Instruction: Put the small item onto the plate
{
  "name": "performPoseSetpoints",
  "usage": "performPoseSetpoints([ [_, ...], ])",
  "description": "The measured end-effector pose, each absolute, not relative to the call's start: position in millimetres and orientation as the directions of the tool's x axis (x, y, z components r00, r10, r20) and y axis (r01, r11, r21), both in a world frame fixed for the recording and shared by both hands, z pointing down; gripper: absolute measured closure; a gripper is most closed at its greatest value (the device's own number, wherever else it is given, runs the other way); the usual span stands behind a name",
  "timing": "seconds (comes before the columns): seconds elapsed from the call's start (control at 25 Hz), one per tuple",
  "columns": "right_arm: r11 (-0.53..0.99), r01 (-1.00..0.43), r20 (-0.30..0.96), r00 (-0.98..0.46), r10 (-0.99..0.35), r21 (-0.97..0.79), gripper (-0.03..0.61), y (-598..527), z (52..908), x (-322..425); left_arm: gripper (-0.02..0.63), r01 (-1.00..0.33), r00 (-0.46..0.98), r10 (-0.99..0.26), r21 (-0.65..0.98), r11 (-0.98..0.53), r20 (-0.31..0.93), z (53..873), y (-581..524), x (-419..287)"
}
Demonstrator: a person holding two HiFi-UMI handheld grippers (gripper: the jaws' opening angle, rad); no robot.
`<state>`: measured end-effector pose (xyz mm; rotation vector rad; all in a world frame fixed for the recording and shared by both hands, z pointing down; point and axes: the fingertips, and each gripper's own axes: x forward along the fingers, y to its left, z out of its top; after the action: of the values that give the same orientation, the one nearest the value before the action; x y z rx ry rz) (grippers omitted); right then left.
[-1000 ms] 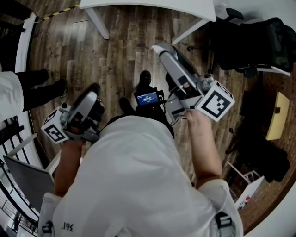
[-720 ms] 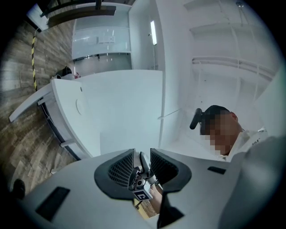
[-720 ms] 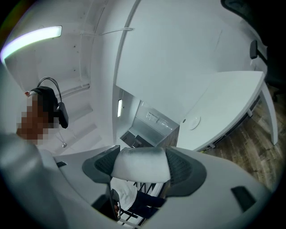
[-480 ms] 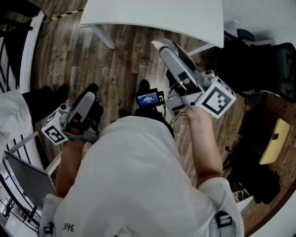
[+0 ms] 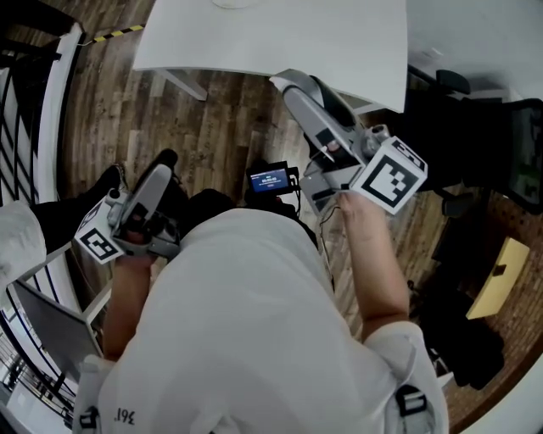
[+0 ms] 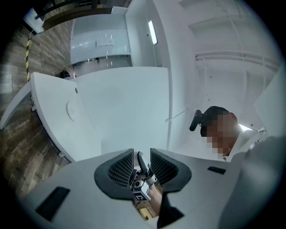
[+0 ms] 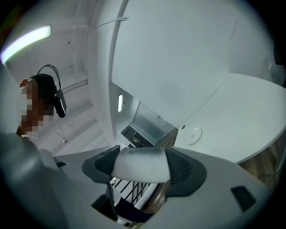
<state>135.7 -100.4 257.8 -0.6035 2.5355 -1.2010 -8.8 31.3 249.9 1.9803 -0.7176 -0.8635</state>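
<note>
My right gripper (image 5: 293, 85) is raised in front of the person, shut on a small white soft block (image 7: 140, 164) that fills the gap between its jaws (image 7: 140, 163). Further off, a small white plate (image 7: 194, 134) lies on the white table (image 7: 241, 116). In the left gripper view the plate (image 6: 71, 110) is a faint round outline on the table. Only the plate's rim (image 5: 227, 3) reaches the top edge of the head view. My left gripper (image 5: 159, 176) hangs lower at the left. Its jaws (image 6: 142, 162) stand narrowly open with nothing between them.
The white table (image 5: 280, 38) spans the top of the head view, over wooden floor (image 5: 221, 127). Black chairs (image 5: 484, 110) stand at the right and a railing (image 5: 25, 102) at the left. A small lit screen (image 5: 271, 179) sits at the person's chest. Another person's legs (image 5: 59, 212) are at the left.
The table has come further into the head view from the top, and the plate's rim now shows. Both grippers keep their hold and pose, the right one pointing nearer the table.
</note>
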Motion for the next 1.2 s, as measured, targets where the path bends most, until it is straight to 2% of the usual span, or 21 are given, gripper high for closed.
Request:
performPoseSetpoints([
  [0.36,0.553,-0.330,0.023,-0.872,-0.489,-0.766,0.268,-127,277,106,0.500,-0.113,0.588,-0.743,0.877,-0.468,-0.320,257,-7,-36],
  [0.88,0.506,-0.453,0.075,-0.795,-0.603,-0.734,0.268,-185,274,46,0.500,-0.026,0.697,-0.633,0.870,-0.492,-0.338,253,-94,-103],
  [1.2,0.458,-0.517,0.120,-0.747,-0.654,-0.723,0.268,-229,280,-23,0.499,-0.026,0.746,-0.591,0.874,-0.485,-0.306,258,-150,-178],
])
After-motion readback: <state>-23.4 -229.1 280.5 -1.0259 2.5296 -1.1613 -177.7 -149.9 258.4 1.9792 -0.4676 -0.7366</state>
